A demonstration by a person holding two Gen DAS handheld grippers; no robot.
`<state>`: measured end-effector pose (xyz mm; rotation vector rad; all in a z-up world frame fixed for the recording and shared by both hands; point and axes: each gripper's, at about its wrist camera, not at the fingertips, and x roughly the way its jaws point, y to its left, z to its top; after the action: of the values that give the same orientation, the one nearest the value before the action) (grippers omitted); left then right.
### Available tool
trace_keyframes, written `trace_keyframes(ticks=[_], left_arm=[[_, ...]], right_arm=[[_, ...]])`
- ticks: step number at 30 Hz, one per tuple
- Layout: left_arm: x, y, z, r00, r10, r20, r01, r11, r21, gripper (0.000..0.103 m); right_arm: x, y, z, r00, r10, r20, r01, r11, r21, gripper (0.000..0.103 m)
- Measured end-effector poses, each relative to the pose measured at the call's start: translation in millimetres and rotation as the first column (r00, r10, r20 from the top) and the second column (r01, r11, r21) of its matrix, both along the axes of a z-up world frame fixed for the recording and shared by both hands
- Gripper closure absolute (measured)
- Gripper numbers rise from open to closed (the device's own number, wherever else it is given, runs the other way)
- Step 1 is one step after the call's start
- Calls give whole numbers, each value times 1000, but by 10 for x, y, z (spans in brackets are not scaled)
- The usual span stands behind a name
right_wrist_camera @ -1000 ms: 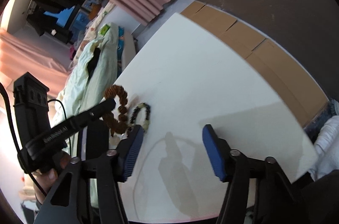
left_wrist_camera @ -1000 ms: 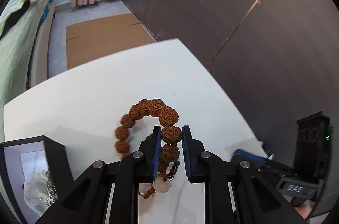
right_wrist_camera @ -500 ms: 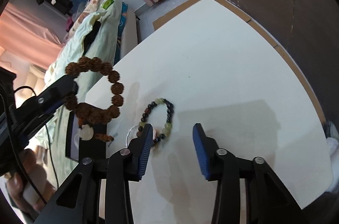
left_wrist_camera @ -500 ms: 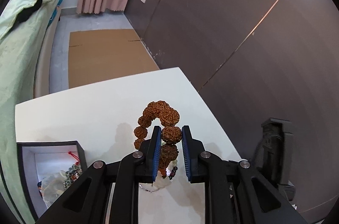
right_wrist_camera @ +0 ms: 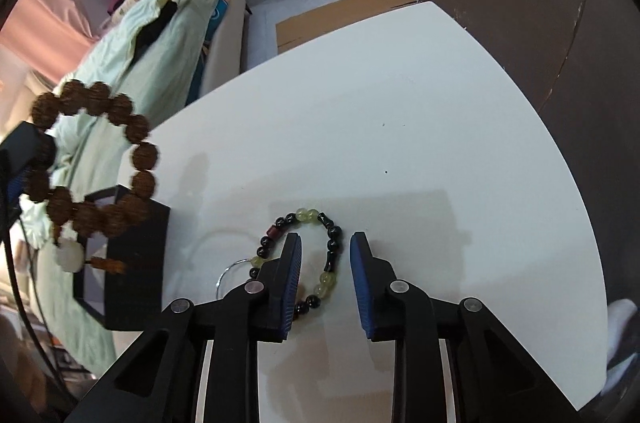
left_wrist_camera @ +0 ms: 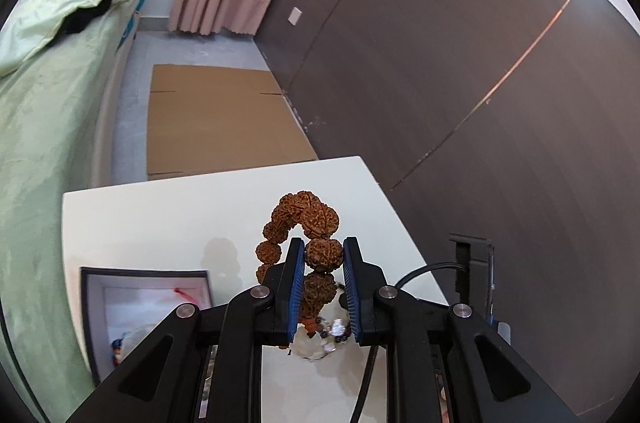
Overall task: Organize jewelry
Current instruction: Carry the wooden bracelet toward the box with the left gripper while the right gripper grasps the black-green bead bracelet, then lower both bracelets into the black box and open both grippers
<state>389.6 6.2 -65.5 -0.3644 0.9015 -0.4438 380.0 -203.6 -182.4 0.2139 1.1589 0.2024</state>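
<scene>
My left gripper is shut on a brown wrinkled-bead bracelet and holds it in the air above the white table. The same bracelet hangs at the left of the right wrist view, with a white pendant below it. A black jewelry box with a white lining lies open at the lower left; in the right wrist view the box is under the hanging bracelet. My right gripper is open over a black-and-green bead bracelet lying on the table.
A thin silver ring lies on the table left of the bead bracelet. A bed with green bedding runs along the left. Flat cardboard lies on the floor beyond the table. A dark wall stands at the right.
My left gripper has lifted the brown bracelet off the table and carried it up and toward the box. My right gripper has narrowed its opening and moved over the bead bracelet.
</scene>
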Motion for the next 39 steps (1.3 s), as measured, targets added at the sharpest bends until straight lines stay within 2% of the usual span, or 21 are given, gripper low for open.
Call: trace_keyframes(ticks=[4,5,6,7,13,17,23,26,28,30,32,33,34,39], left_arm=[[-70,149,49,1000,22,11,-22,1000,-6,83],[-93,188,65,999,31,13,-31,999,-8,83],[-122,236,80,999,38,15,-38,999,-12,83],[-149,282,98,999,45,19,-45,999,-19,83],[-355,550,273,993,96,63,-95,995,-24,83],[-457,700,309,990,120,70,-118,993,-23,83],[-502,801,179,991,136,20,-136,991,-7,83],[-497,798,81,991,132,-16,-132,991,15,83],[-490,806,27,990,133,-36,-133,991,5,83],[-488,853,-3,991,120,-57,-124,990,-74,77],[-497,887,2,990,124,-72,-131,987,-95,53],[-525,914,34,989,141,-51,-145,986,-86,36],[-549,931,67,987,154,-36,-156,984,-80,31],[-602,1082,144,981,193,-22,-194,978,-83,31]], right_arm=[[11,64,2,1000,15,15,-15,999,-48,77],[7,84,9,999,25,23,-23,997,-68,81],[5,94,8,999,35,29,-32,996,-88,90],[-5,82,4,998,42,35,-38,993,-112,93],[-60,-19,29,998,37,45,-36,999,-10,94],[-166,20,234,994,40,101,-44,999,32,94],[-312,51,567,984,37,176,-58,992,115,94],[-385,118,703,977,47,208,-77,988,136,94],[-432,167,798,971,53,234,-88,986,142,94],[-448,222,889,966,56,254,-96,984,149,94],[-449,291,978,960,65,271,-110,982,156,94],[-456,326,1018,958,72,279,-120,980,159,94],[-465,366,1058,954,81,288,-132,978,162,94],[-492,563,1199,945,119,306,-179,968,177,94]])
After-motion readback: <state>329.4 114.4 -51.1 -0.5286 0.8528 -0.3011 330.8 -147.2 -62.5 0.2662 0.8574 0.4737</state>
